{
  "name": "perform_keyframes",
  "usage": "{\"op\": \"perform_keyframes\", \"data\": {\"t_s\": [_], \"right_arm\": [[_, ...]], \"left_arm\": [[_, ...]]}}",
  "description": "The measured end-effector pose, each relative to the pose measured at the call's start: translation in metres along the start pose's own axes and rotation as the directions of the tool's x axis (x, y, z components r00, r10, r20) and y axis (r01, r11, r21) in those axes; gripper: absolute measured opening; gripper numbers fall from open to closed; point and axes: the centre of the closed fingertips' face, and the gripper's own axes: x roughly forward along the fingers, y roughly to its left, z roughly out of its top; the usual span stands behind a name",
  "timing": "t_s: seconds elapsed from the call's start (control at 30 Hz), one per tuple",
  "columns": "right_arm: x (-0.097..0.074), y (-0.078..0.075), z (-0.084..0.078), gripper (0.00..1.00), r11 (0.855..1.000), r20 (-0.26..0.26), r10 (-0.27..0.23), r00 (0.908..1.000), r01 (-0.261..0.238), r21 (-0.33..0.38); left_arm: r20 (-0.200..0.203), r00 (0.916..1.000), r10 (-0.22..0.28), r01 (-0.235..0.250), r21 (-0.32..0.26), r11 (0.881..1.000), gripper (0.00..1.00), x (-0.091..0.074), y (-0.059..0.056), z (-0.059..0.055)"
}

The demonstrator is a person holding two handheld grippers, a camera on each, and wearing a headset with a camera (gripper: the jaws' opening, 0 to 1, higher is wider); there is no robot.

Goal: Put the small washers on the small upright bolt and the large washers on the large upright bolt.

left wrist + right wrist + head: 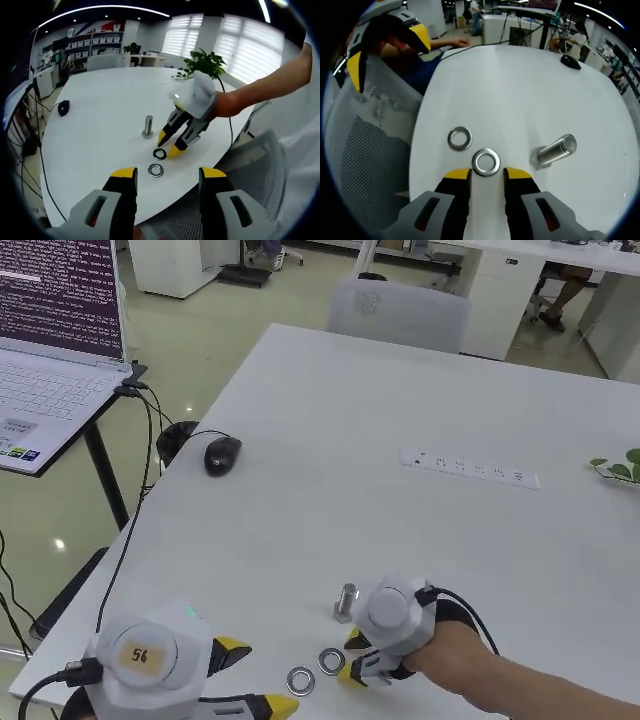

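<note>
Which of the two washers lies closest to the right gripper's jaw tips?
The washer directly ahead of the right gripper, just off its tips and nearer the upright bolt. The other washer lies farther off, toward the edge of the table.

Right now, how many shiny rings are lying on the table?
2. The first washer lies at the right gripper's tips, near the bolt. The second washer lies beside it, toward the left gripper. The right gripper might hide more.

white table (330, 440) | on it: upright bolt (346, 602), two washers (300, 680) (331, 660), mouse (222, 454), power strip (468, 469)
</note>
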Motion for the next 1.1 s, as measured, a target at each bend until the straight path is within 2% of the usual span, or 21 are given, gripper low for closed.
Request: {"op": "perform_keyframes", "data": {"t_s": [0.07,0.1,0.13,0.53,0.97,1.07,1.1], "right_arm": [[0.002,0.001,0.004,0.28,1.0,-0.001,0.003,1.0,-0.003,-0.024],[0.003,0.0,0.005,0.28,0.997,-0.013,0.005,0.9999,-0.006,-0.075],[0.003,0.003,0.005,0.28,0.998,-0.012,0.011,0.9999,-0.011,-0.062],[0.003,0.003,0.003,0.24,0.992,-0.046,0.033,0.9984,-0.038,-0.119],[-0.004,0.003,-0.005,0.23,0.997,-0.026,0.01,0.9996,-0.012,-0.072],[-0.005,0.006,-0.007,0.23,0.997,-0.042,0.021,0.9989,-0.024,-0.07],[-0.004,0.008,-0.009,0.24,0.997,-0.053,0.038,0.9978,-0.042,-0.07]], "left_arm": [[0.0,1.0,-0.001,0.001,0.002,1.0,0.48,0.0,-0.001,0.001],[0.0,1.0,-0.001,0.001,0.004,1.0,0.48,0.0,-0.001,0.002],[0.002,1.0,-0.001,0.001,0.003,1.0,0.48,0.0,-0.001,0.002],[0.0,1.0,-0.008,0.008,0.006,1.0,0.48,0.002,-0.002,0.003],[0.0,1.0,0.008,-0.008,-0.003,1.0,0.48,-0.002,0.003,-0.001],[0.0,1.0,0.009,-0.009,-0.004,1.0,0.48,-0.002,0.004,-0.001],[-0.001,1.0,0.008,-0.008,-0.004,1.0,0.48,-0.003,0.003,-0.001]]}}
